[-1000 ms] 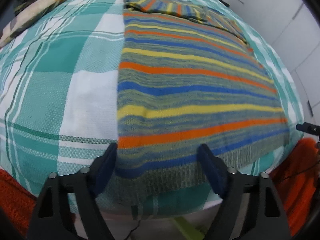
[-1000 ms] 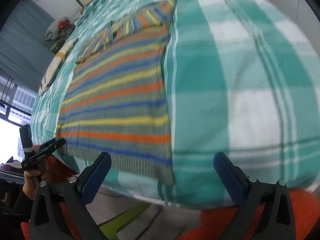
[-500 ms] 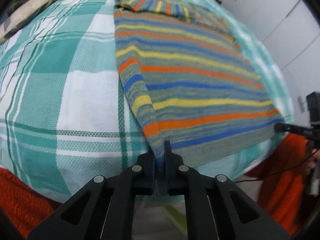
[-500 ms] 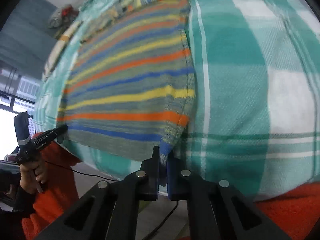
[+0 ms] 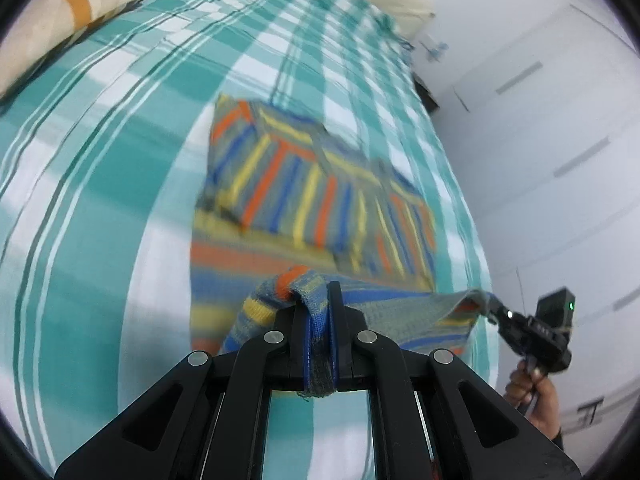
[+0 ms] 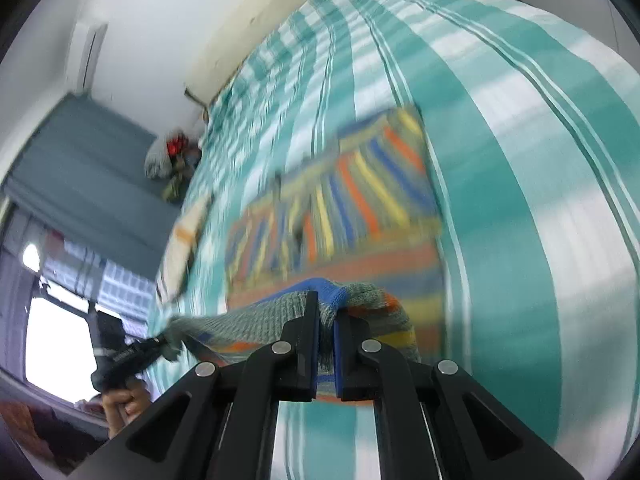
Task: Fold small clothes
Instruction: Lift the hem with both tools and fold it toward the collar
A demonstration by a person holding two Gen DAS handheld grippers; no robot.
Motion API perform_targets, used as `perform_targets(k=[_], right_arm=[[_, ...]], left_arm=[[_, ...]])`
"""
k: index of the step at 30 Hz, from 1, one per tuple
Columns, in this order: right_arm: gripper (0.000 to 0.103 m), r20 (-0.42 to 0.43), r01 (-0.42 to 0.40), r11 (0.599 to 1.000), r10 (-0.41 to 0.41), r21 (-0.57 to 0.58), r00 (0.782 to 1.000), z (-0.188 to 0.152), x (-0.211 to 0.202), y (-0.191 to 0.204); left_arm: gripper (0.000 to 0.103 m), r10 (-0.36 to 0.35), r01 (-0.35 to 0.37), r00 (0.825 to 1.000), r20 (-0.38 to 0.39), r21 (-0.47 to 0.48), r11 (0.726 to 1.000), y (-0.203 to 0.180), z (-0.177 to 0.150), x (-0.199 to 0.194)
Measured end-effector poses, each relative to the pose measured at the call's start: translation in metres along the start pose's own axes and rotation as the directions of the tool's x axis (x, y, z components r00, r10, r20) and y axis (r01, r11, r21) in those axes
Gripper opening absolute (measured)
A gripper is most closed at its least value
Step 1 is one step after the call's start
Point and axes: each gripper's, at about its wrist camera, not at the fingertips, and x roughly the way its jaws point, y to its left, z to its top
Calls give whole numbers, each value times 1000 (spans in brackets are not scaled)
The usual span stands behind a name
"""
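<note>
Left wrist view: the left gripper (image 5: 319,320) is clamped on a hem corner of the striped sweater (image 5: 316,200); at 3 o'clock the right gripper (image 5: 494,307) pinches the other corner. The hem hangs lifted between them above the checked bedspread (image 5: 100,208), the sweater's far part lying at 12 o'clock.

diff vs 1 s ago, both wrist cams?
Both jaws were open at the striped sweater's hem; left gripper and right gripper have each clamped a hem corner and lifted the hem toward the collar end. Sweater's far end and pillow stayed on the checked bedspread.
</note>
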Motion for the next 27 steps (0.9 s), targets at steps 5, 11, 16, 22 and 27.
perform_targets(k=[5, 11, 16, 22, 27], right_arm=[[6, 15, 33, 999, -34, 32, 999, 77, 67, 12], [6, -24, 65, 995, -63, 80, 998, 118, 133, -3], [27, -8, 44, 979, -43, 201, 999, 122, 160, -39], [54, 128, 6, 967, -40, 255, 991, 130, 151, -46], [54, 83, 141, 988, -145, 58, 986, 117, 131, -20]], left_arm=[[5, 56, -56, 998, 0, -31, 998, 4, 75, 69], [12, 110, -115, 992, -61, -89, 989, 23, 125, 131], [55, 137, -129, 990, 39, -153, 980, 34, 161, 141], [67, 151, -127, 978, 143, -168, 978, 41, 169, 116], [68, 200, -209, 971, 131, 60, 976, 19, 119, 100]])
